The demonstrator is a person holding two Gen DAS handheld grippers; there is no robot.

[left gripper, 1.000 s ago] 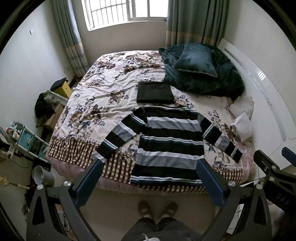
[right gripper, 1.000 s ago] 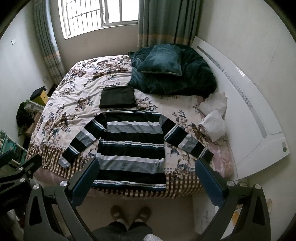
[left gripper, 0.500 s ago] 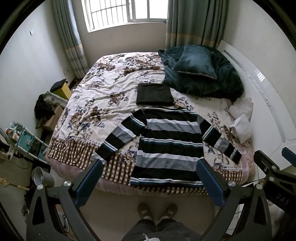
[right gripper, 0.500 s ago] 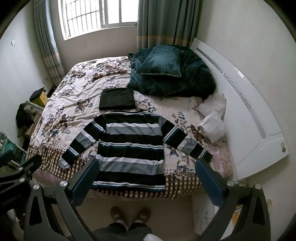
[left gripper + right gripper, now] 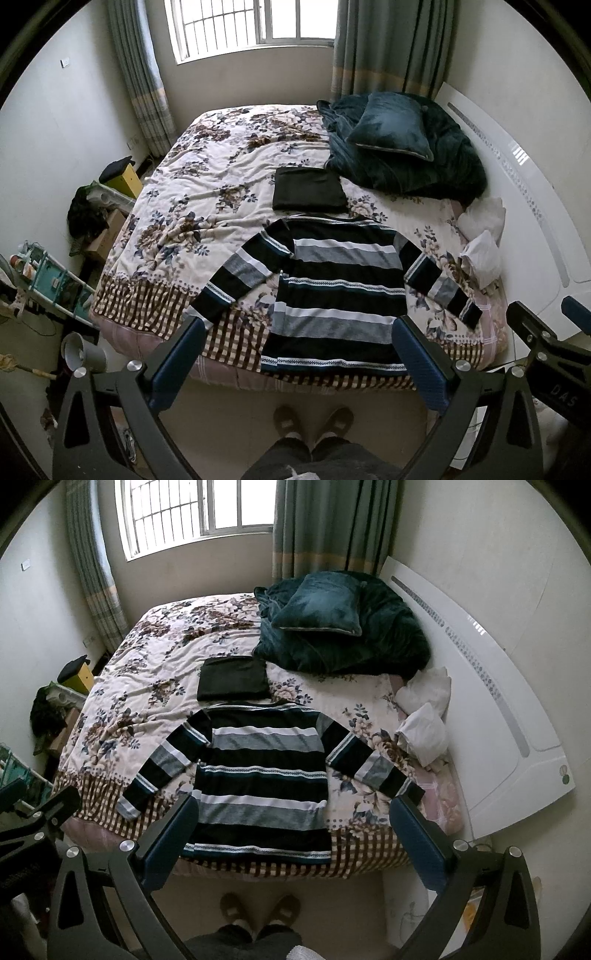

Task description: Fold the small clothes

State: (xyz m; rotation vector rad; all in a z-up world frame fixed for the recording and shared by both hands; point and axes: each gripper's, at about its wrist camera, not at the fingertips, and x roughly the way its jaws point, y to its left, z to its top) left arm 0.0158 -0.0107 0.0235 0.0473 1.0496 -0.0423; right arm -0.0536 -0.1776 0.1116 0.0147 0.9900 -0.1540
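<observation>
Hand-held grippers (image 5: 297, 354) (image 5: 291, 832) above sweater (image 5: 338, 291) hem

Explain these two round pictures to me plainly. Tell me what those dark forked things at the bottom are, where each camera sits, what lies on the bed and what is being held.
No robot here: a standing person holds a two-fingered gripper in each hand. Each has a fisheye camera looking forward along its fingers, hence the round, bent pictures.

The left wrist view shows the left gripper, its blue-padded fingers spread open. The right wrist view shows the right gripper, also open. Neither holds anything, and both are above the floor in front of the bed.

On the floral bedspread a black, grey and white striped long-sleeved sweater lies flat with sleeves spread. Just behind its collar sits a folded black garment. Further back is a dark teal blanket heap with a teal cushion on top. White crumpled cloths lie by the white headboard.
</observation>
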